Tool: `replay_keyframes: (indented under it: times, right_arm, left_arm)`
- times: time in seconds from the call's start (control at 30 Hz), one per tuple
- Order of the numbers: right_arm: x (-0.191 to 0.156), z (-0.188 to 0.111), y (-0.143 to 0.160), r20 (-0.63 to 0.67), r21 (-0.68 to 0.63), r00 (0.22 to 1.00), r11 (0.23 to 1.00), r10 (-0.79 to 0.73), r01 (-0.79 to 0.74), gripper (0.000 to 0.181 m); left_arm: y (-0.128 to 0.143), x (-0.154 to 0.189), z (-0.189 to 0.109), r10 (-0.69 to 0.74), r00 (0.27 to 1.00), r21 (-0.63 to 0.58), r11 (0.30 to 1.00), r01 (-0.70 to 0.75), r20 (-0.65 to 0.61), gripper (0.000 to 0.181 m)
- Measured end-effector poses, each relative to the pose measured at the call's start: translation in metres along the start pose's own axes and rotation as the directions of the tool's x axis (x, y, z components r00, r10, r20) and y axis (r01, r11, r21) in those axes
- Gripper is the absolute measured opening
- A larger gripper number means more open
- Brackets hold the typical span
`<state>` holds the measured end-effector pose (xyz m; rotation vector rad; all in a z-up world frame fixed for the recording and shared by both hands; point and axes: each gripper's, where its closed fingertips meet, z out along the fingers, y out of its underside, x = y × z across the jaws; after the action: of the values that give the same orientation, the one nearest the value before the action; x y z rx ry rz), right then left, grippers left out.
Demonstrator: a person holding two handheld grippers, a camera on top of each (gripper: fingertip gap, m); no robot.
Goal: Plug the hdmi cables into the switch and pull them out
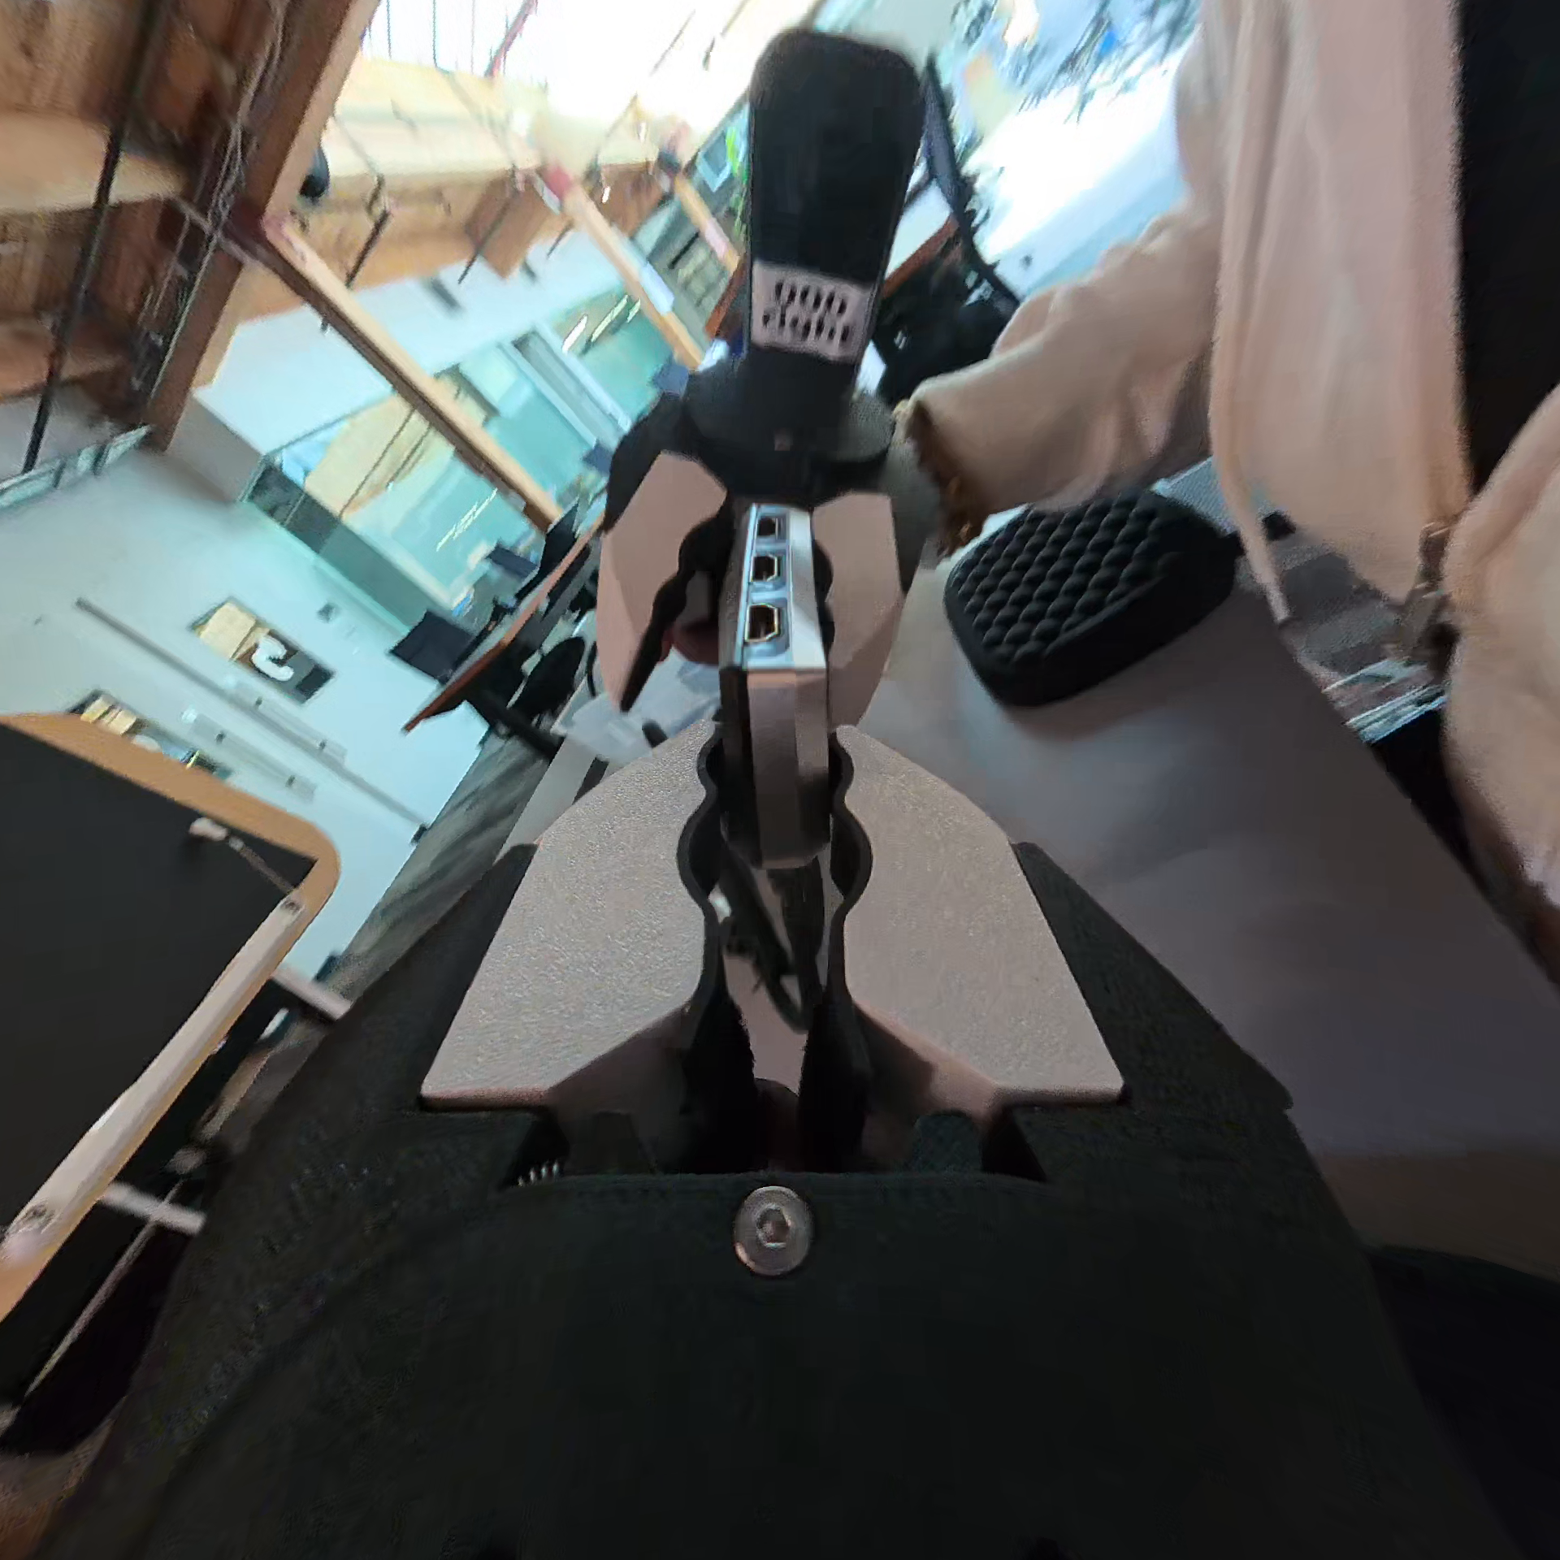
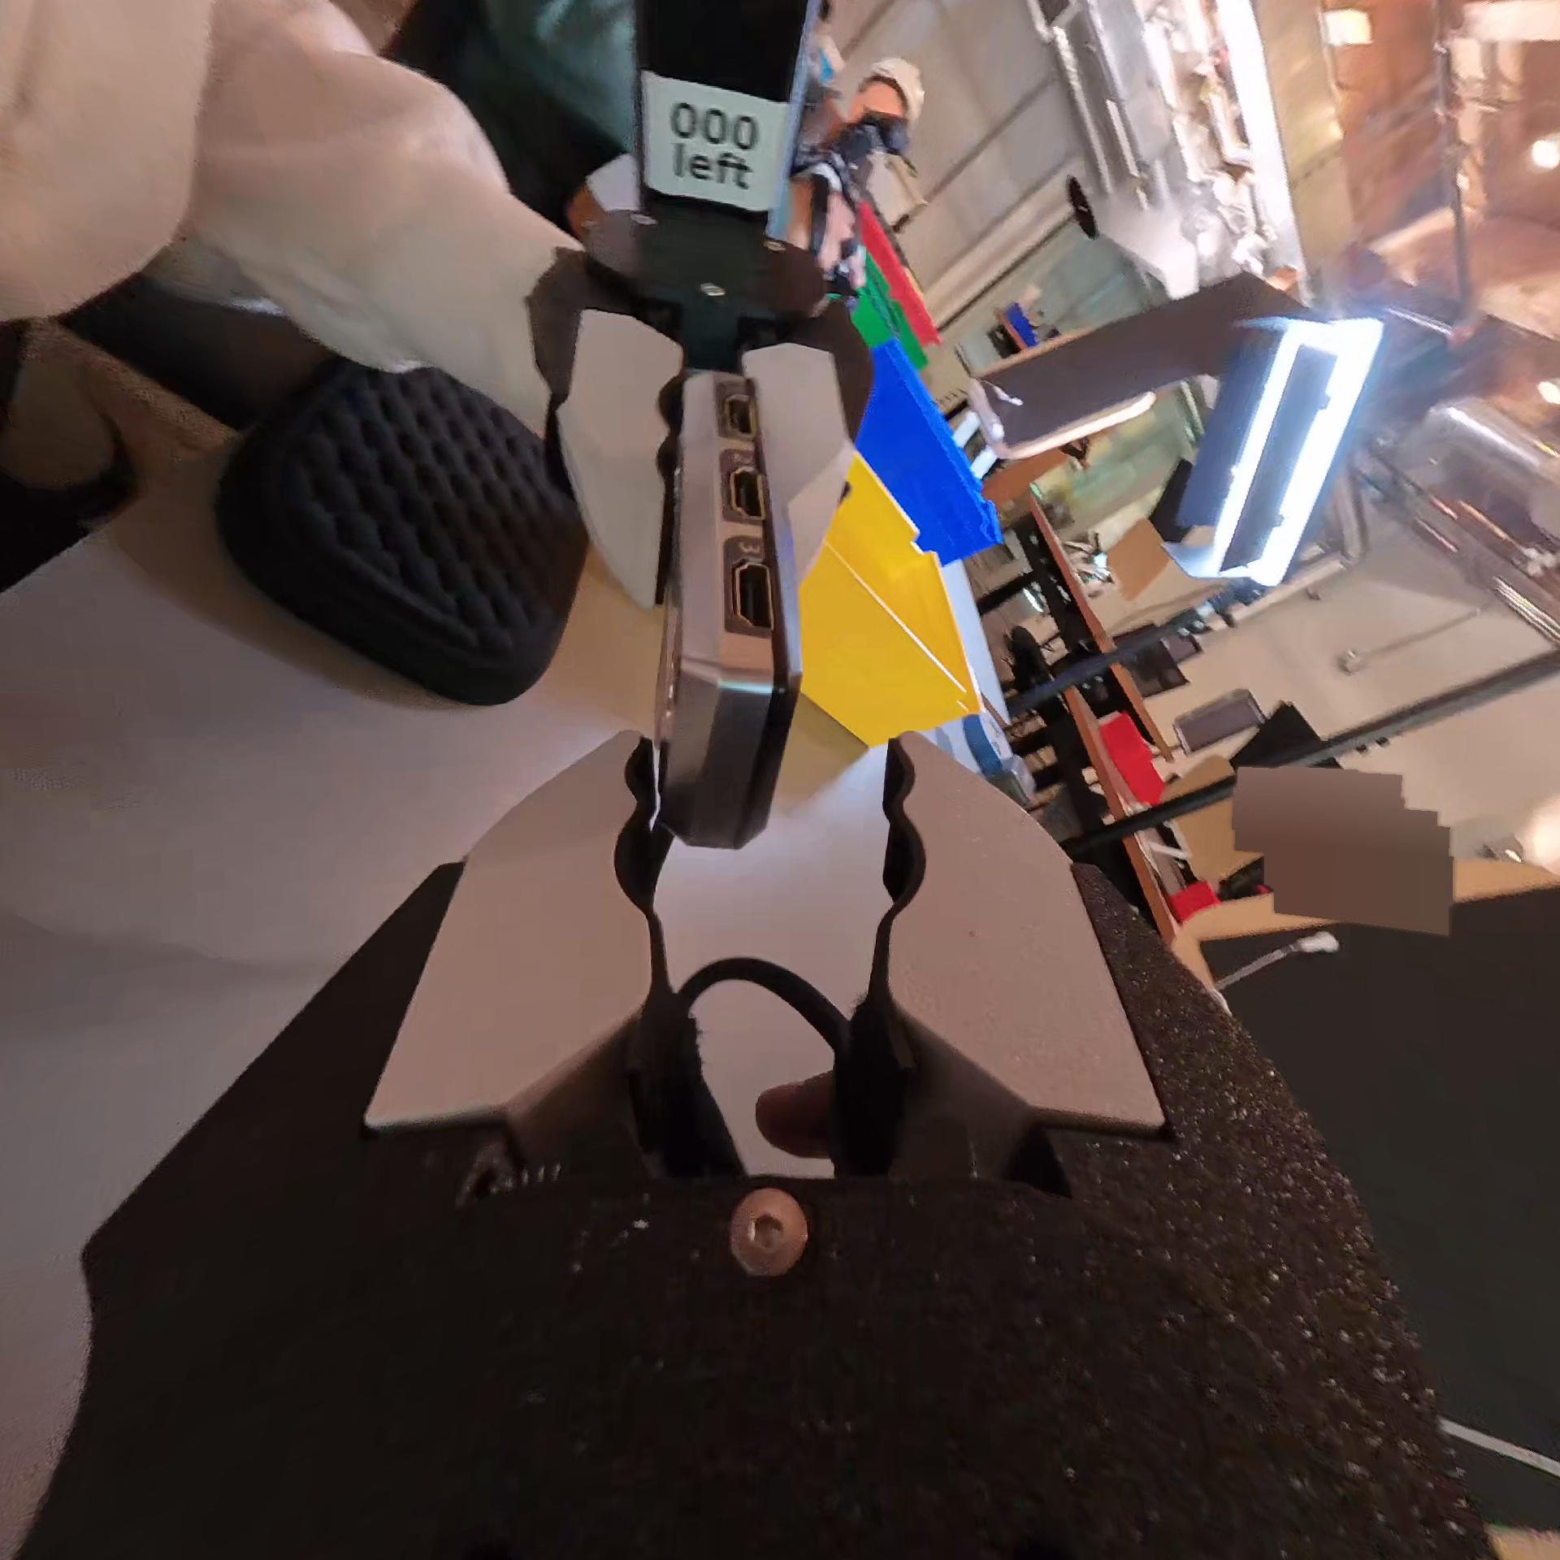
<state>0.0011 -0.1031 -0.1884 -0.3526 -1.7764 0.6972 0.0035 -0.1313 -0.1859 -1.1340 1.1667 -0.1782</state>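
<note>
Landmark: the HDMI switch (image 1: 772,667), a slim silver-grey box held off the bench (image 1: 1140,844) between both grippers.

Left wrist view: left gripper (image 1: 772,793) is nearly closed, its grey fingers (image 1: 608,920) clamped on the near end of the switch. A thin black lead (image 1: 781,954) hangs behind that end, inside the gripper throat. Three ports (image 1: 766,625) run along the switch's narrow edge, all without plugs. At the far end of the switch, the right gripper (image 1: 764,540) straddles it; whether it touches can't be told here.

Right wrist view: right gripper (image 2: 768,793) stands apart, wider than the switch (image 2: 730,591). The switch's near end sits between the fingertips, against the left-hand finger (image 2: 540,945) and clear of the other. No grip. A black cable loop (image 2: 760,983) lies deep in the throat, nearer than the switch. The left gripper (image 2: 709,439) pinches the switch's far end.

Past the switch: a black textured pad (image 2: 397,523) on the bench, yellow bins (image 2: 886,625) and blue bins (image 2: 920,456), and a person's cream sleeve (image 1: 1080,380).

No HDMI cable plug visible in either view.
</note>
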Motion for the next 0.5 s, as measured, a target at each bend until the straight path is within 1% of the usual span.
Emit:
replay_keyframes:
  times: [0.07,0.1,0.13,0.17,0.2,0.27,0.33,0.37,0.43,0.47,0.5]
  right_arm:
    - [-0.009,0.007,-0.003,0.066,0.041,0.998,0.999,-0.019,0.016,0.051]
    - [-0.014,0.01,-0.008,0.099,0.079,0.995,0.997,-0.02,0.012,0.046]
    - [-0.017,0.014,-0.011,0.124,0.102,0.992,0.995,-0.023,0.01,0.035]
    - [-0.017,0.017,-0.01,0.124,0.094,0.992,0.995,-0.025,0.013,0.028]
    - [-0.013,0.02,-0.004,0.099,0.061,0.995,0.998,-0.021,0.016,0.026]
    - [-0.01,0.022,0.01,0.092,-0.051,0.996,0.999,0.002,0.003,0.025]
    - [-0.005,0.019,0.027,0.043,-0.19,0.996,0.978,-0.078,0.084,0.024]
    - [-0.002,0.017,0.037,0.019,-0.279,0.994,0.954,-0.108,0.109,0.023]
    - [-0.005,0.009,0.065,0.035,-0.49,0.995,0.866,-0.098,0.103,0.023]
    - [-0.008,0.005,0.078,0.052,-0.587,0.994,0.803,-0.093,0.105,0.023]
    - [-0.011,0.002,0.088,0.071,-0.658,0.993,0.744,-0.096,0.119,0.023]
  left_arm:
    - [-0.003,0.002,0.002,-0.006,1.0,0.044,0.999,0.007,-0.022,0.02]
    - [-0.003,0.002,0.003,-0.008,1.0,0.059,0.998,0.01,-0.028,0.02]
    - [-0.003,0.001,0.004,-0.013,1.0,0.067,0.998,0.015,-0.027,0.02]
    - [0.0,-0.002,0.004,-0.022,1.0,0.062,0.998,0.023,-0.015,0.02]
    - [0.006,-0.006,0.004,-0.038,0.999,0.033,0.999,0.038,0.002,0.02]
    - [0.024,-0.011,0.005,-0.076,0.996,-0.074,0.994,0.078,0.04,0.021]
    - [0.039,-0.015,0.001,-0.085,0.992,-0.168,0.981,0.101,0.096,0.025]
    - [0.043,-0.018,-0.002,-0.06,0.99,-0.205,0.975,0.087,0.13,0.03]
    - [0.051,-0.021,-0.003,0.044,0.985,-0.312,0.95,0.011,0.169,0.043]
    - [0.053,-0.019,-0.001,0.101,0.982,-0.369,0.929,-0.036,0.158,0.047]
    - [0.055,-0.017,0.004,0.147,0.979,-0.419,0.905,-0.076,0.141,0.049]
